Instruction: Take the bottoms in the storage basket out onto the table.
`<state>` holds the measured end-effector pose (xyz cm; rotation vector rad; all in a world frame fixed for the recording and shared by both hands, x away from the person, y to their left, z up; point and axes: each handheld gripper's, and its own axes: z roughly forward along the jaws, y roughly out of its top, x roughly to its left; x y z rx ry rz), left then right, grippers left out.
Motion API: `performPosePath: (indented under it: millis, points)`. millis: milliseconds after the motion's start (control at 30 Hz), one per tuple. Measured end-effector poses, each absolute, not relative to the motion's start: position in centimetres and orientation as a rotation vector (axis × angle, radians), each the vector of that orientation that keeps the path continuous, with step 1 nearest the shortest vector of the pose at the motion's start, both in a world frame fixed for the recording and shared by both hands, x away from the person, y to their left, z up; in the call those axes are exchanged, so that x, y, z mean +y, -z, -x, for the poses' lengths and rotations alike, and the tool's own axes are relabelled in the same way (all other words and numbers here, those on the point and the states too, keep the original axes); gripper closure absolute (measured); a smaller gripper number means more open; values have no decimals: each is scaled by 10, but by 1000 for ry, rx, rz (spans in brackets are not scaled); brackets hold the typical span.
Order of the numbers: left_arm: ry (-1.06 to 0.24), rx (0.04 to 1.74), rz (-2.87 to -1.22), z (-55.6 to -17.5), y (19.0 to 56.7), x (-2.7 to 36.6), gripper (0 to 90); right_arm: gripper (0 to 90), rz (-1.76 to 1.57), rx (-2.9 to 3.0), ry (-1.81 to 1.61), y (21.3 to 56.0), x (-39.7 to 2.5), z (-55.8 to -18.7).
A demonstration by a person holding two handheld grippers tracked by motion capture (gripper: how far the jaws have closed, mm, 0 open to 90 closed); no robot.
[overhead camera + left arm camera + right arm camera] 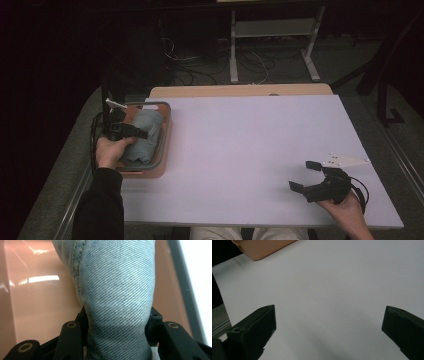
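Observation:
A folded, light-blue denim cloth (pixel 149 135) lies in an orange tray with a grey rim (pixel 167 136) at the table's left edge. My left gripper (pixel 140 133) reaches into the tray from the left and is shut on the cloth. In the left gripper view the denim (pixel 115 287) narrows where the two black jaws squeeze it, with the left gripper (pixel 117 332) just above the tray's shiny floor (pixel 37 302). Low over the table's front right, my right gripper (pixel 303 175) stands open and holds nothing. Bare white table shows between the right gripper's (pixel 329 322) jaws.
The white tabletop (pixel 250 145) stretches between the tray and the right hand. A tray corner (pixel 262 247) shows far off in the right gripper view. Behind the table are a white stand (pixel 272 45) and floor cables (pixel 200 65).

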<state>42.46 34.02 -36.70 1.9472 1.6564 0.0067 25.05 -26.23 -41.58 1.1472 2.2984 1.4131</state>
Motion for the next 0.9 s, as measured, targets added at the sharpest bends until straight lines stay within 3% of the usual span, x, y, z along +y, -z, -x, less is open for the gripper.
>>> performPosePath:
  millis: [900]
  points:
    - [-84, 1514, -1872, -409, 298, 340, 552, 0, -1148, 2286, -1419, 415, -263, -250]
